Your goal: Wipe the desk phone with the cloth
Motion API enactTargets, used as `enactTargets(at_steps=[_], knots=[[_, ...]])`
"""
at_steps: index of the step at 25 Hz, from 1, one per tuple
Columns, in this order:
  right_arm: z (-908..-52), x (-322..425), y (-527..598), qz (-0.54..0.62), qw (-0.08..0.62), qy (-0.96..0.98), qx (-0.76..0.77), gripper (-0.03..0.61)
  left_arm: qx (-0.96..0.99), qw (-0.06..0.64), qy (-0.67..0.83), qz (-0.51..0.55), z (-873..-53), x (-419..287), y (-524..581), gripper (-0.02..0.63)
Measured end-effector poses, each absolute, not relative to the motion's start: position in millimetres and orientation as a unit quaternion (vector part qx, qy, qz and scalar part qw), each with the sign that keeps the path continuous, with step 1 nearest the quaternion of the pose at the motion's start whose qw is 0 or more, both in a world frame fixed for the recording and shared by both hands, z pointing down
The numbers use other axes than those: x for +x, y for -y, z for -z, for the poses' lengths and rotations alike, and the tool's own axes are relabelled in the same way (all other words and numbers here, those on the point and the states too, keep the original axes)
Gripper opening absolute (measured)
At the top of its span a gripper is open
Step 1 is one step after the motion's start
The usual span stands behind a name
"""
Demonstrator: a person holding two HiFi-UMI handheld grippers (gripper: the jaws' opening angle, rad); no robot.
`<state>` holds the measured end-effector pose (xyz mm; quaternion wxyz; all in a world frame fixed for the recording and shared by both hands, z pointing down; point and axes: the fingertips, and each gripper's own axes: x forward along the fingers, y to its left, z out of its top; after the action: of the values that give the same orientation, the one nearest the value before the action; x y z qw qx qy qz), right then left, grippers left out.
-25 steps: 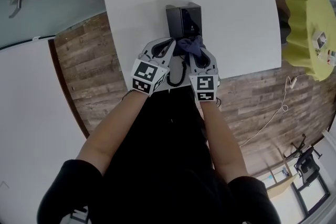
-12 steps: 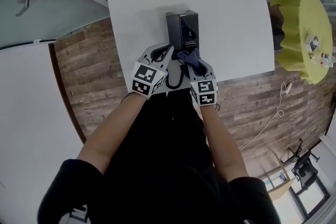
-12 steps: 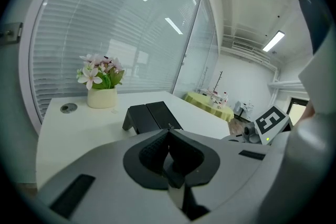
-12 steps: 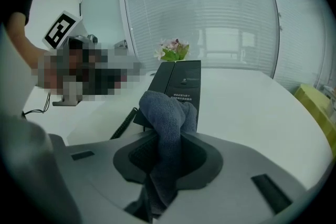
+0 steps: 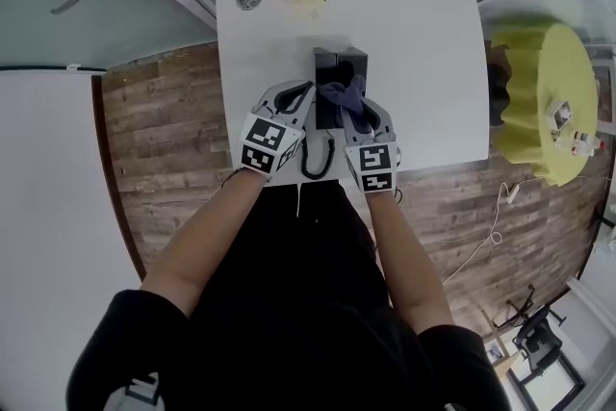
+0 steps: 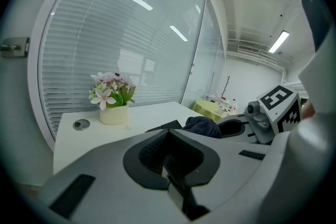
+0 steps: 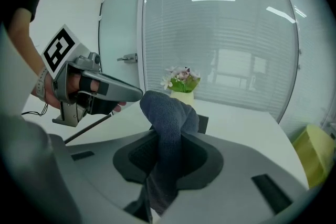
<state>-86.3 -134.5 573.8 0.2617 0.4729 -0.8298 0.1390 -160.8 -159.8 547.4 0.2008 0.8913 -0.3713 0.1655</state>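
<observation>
**Wiping the desk phone, cloth on its near end**

The right gripper [image 5: 354, 103] is pinching the dark cloth [image 7: 167, 113] and laying it over the near part of the desk phone [image 5: 332, 64], which is sitting mid-table [image 5: 423, 34] towards the near edge. The left gripper [image 5: 306, 97], jaws pressed together on nothing, is hovering just left. The next move probably calls for dragging the cloth farther across the phone under light pressure.

You are in an office: just ahead of your left hand-held gripper [image 6: 168, 165] a desk phone [image 6: 166, 126] sits on a white surface [image 6: 139, 113], with blind-covered glass walls [image 6: 131, 50] beyond.
</observation>
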Motion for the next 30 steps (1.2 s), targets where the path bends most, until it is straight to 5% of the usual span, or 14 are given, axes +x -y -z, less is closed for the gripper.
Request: enactTargets(at_steps=[16,30], knots=[[-578,-116,222,0.034,0.379,0.849,0.367,0.095,0.869,0.204,0.427,-0.146,-538,-181,209,0.009],[-590,-119,213,0.068,0.370,0.854,0.359,0.094,0.863,0.216,0.431,-0.152,-551,-178,208,0.009]])
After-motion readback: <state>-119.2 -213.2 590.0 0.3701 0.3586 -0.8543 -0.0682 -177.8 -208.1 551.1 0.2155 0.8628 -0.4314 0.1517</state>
